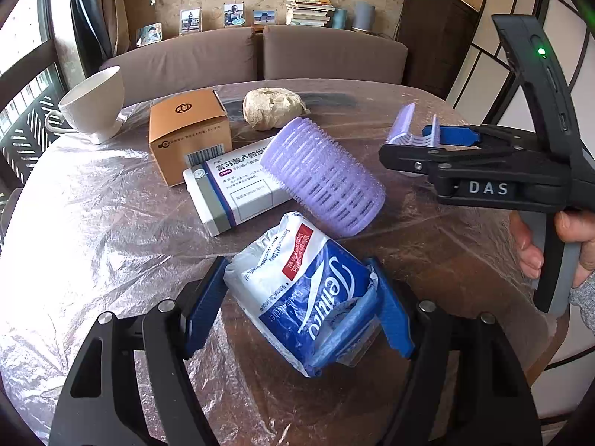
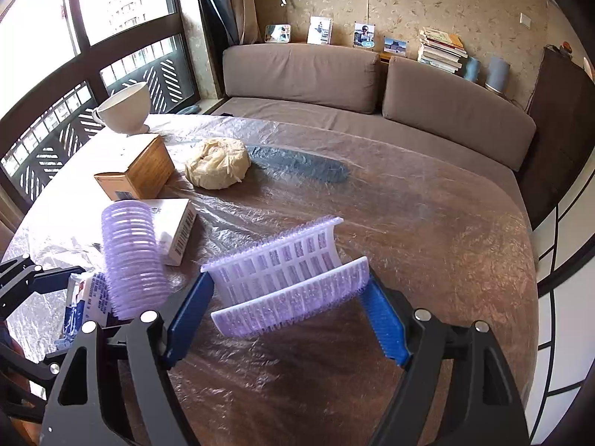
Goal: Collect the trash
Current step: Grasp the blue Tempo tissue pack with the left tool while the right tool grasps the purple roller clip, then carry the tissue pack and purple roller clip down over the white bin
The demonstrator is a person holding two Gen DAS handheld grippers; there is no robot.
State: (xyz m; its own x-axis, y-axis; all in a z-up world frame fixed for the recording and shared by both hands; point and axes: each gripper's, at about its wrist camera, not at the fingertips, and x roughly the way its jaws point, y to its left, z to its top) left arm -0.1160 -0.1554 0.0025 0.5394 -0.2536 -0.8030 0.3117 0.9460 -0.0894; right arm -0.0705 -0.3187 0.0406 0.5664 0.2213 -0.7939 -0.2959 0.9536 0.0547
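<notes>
My left gripper [image 1: 297, 308] is shut on a blue and white tissue pack [image 1: 305, 293], held just above the table. A whole purple hair roller [image 1: 323, 174] lies beyond it, leaning on a white medicine box [image 1: 230, 193]. My right gripper [image 2: 286, 312] is shut on a broken purple roller piece [image 2: 290, 278], its two curved halves between the blue pads. In the left wrist view the right gripper [image 1: 420, 141] is at the right with that piece [image 1: 403, 124]. The whole roller [image 2: 130, 256] and the tissue pack [image 2: 87, 293] show at the left of the right wrist view.
A brown cardboard box [image 1: 186, 130], a crumpled beige paper ball [image 1: 273, 107] and a white cup [image 1: 93, 104] stand at the far side of the round table [image 1: 93, 223], covered in plastic film. A brown sofa [image 2: 372, 85] runs behind it.
</notes>
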